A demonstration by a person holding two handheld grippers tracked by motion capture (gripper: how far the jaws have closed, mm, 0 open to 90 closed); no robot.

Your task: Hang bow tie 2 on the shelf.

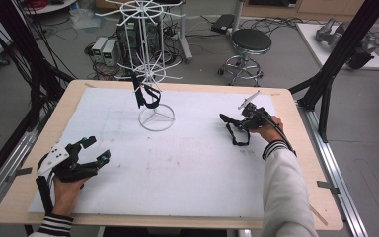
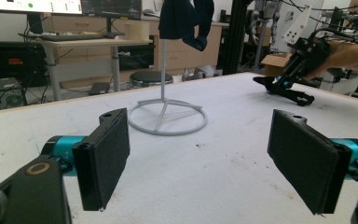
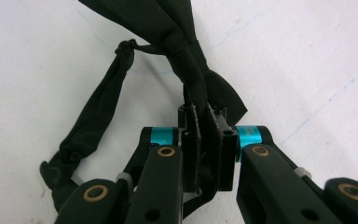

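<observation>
Jaws of right gripper [image 3: 204,135] clamped on black bow tie [image 3: 168,32], right of frame; left gripper [image 2: 200,154] jaws wide apart, lower left.

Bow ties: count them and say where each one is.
2. One bow tie hangs on the white rack; the other bow tie lies on the table, pinched by the right hand-held gripper.

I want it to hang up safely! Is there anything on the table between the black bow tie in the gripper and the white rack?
Nothing visible. The right gripper is shut on the black bow tie, and the white mat between it and the white rack is bare. Another black bow tie already hangs on the rack.
</observation>
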